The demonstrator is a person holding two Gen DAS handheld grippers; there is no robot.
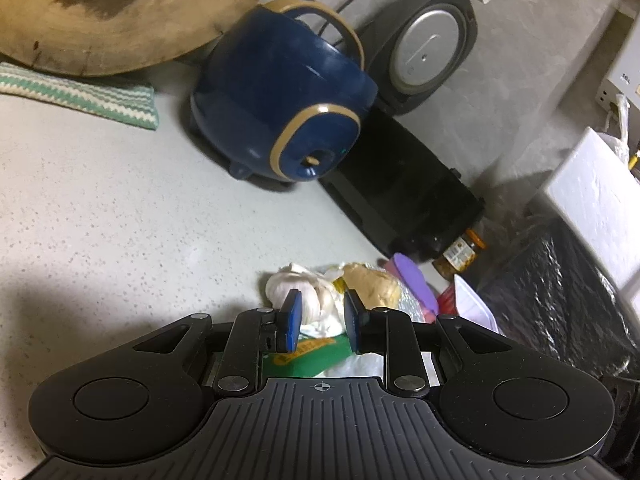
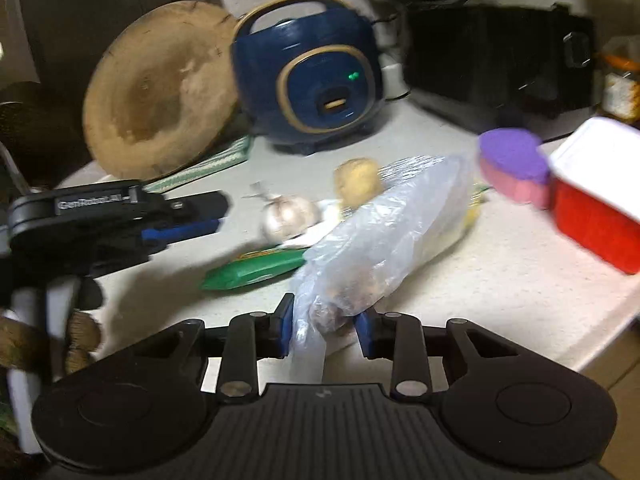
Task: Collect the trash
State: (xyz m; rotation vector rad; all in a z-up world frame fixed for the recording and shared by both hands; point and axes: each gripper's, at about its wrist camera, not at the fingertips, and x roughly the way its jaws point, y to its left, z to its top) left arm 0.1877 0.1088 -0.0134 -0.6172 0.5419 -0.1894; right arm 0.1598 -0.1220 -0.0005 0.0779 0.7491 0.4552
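A clear plastic bag (image 2: 384, 224) with scraps inside lies on the pale counter, its near end between the fingers of my right gripper (image 2: 324, 328), whose jaws stand apart around it. A green wrapper (image 2: 256, 270), a garlic bulb (image 2: 286, 214) and a ginger piece (image 2: 358, 180) lie beside the bag. My left gripper (image 1: 320, 322) is open, hovering over the green wrapper (image 1: 316, 352), with the garlic (image 1: 314, 294) and ginger (image 1: 374, 284) just ahead. The left gripper also shows from the side in the right wrist view (image 2: 220, 212).
A blue rice cooker (image 2: 308, 72), a round wooden board (image 2: 160, 96) on a striped cloth (image 1: 80, 94), a black appliance (image 2: 500, 64), a purple-pink sponge (image 2: 516, 164), a red box with a white lid (image 2: 596, 196) and a jar (image 1: 460, 256) stand around.
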